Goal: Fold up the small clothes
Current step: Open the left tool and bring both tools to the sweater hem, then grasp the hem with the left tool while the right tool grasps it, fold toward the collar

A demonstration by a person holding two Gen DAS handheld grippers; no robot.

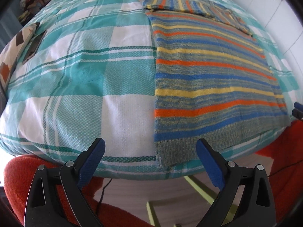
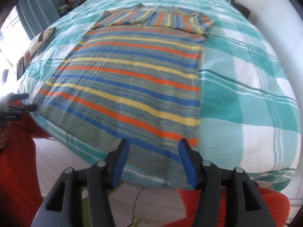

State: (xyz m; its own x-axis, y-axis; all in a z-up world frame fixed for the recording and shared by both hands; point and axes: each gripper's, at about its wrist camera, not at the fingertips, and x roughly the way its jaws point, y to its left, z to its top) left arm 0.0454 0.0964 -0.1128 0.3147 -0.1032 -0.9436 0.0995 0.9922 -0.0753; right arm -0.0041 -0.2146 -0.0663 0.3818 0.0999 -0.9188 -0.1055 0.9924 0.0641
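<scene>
A striped knit sweater (image 1: 212,87) in blue, yellow, orange and grey lies flat on the bed, with both sleeves folded across its far end. It also shows in the right wrist view (image 2: 132,79). My left gripper (image 1: 150,147) is open and empty, just off the bed's near edge by the sweater's left hem corner. My right gripper (image 2: 153,146) is open and empty, just above the hem near its right corner. The left gripper also shows in the right wrist view (image 2: 22,102) at the far left. A dark tip of the right gripper (image 1: 298,109) shows at the left wrist view's right edge.
The bed has a teal and white checked cover (image 1: 85,79). A patterned pillow (image 1: 15,49) lies at its left edge. Orange fabric (image 1: 22,179) lies below the bed's edge, and a pale green frame (image 1: 200,187) stands on the floor. A white wall (image 2: 284,28) runs along the right.
</scene>
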